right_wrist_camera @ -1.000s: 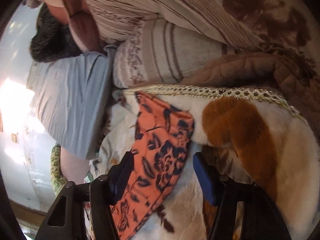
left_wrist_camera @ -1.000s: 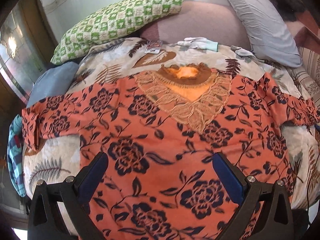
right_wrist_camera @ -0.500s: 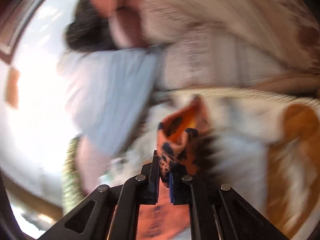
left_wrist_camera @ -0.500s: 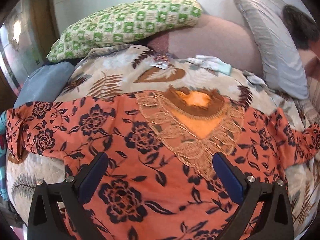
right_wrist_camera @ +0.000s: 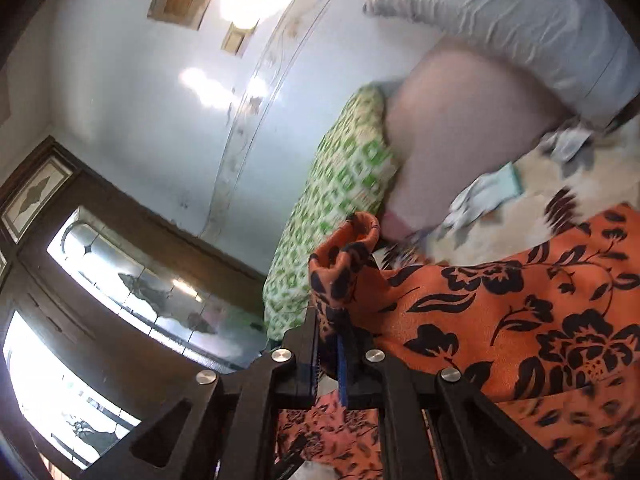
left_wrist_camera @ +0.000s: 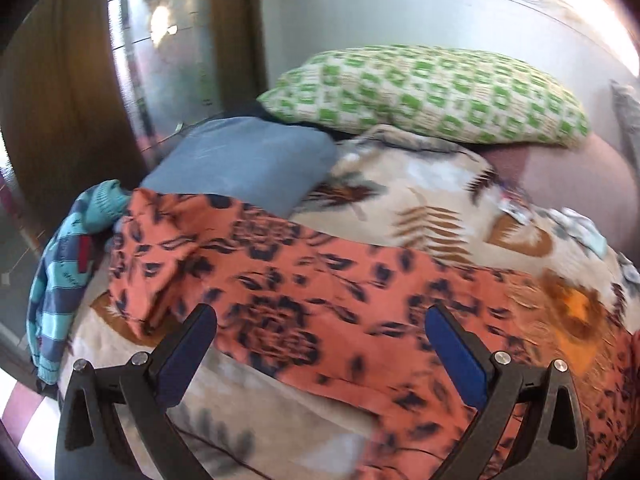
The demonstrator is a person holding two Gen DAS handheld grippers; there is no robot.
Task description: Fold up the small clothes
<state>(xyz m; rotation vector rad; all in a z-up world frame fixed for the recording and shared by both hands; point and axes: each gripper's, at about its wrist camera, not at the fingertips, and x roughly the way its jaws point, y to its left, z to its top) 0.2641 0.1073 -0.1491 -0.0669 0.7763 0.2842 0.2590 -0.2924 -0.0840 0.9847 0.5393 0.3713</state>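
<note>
Left hand-held gripper (left_wrist_camera: 320, 344) wide open above orange floral garment (left_wrist_camera: 304, 280), green-checked pillow (left_wrist_camera: 432, 92) behind

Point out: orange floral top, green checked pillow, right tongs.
orange floral top (left_wrist_camera: 320, 280), left wrist view, on its spread body.
green checked pillow (left_wrist_camera: 432, 92), left wrist view, on its middle.
right tongs (right_wrist_camera: 330, 344), right wrist view, between the tips, shut on the top's sleeve.

Three pillows (left_wrist_camera: 432, 92), one orange floral garment (left_wrist_camera: 320, 280), one striped garment (left_wrist_camera: 64, 264)
</note>
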